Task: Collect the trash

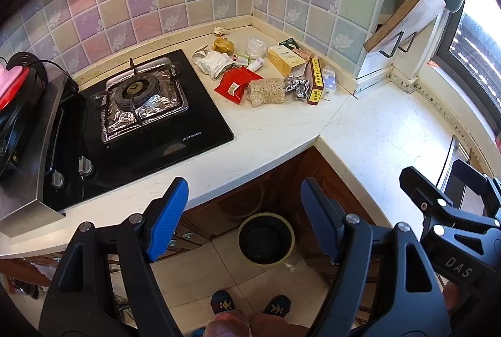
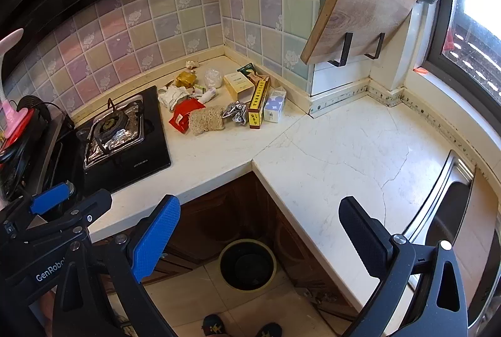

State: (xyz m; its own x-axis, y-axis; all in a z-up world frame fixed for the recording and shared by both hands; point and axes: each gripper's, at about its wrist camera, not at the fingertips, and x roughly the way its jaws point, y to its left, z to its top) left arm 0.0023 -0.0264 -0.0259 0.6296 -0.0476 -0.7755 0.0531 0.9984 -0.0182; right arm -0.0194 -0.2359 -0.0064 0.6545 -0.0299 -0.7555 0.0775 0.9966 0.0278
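Observation:
A pile of trash lies in the far corner of the white counter: a red packet, a tan scrub pad, crumpled foil, a white cloth, a yellow-red long box and a cream box. The pile also shows in the right wrist view, with the red packet and the long box. A black bin stands on the floor below the counter corner. My left gripper is open and empty above the counter's front edge. My right gripper is open and empty, and it also shows in the left wrist view.
A black gas hob with a foil-lined burner sits left of the pile. A wooden cutting board hangs on a wall rack at right. A steel sink lies at far right. My feet are on the tiled floor.

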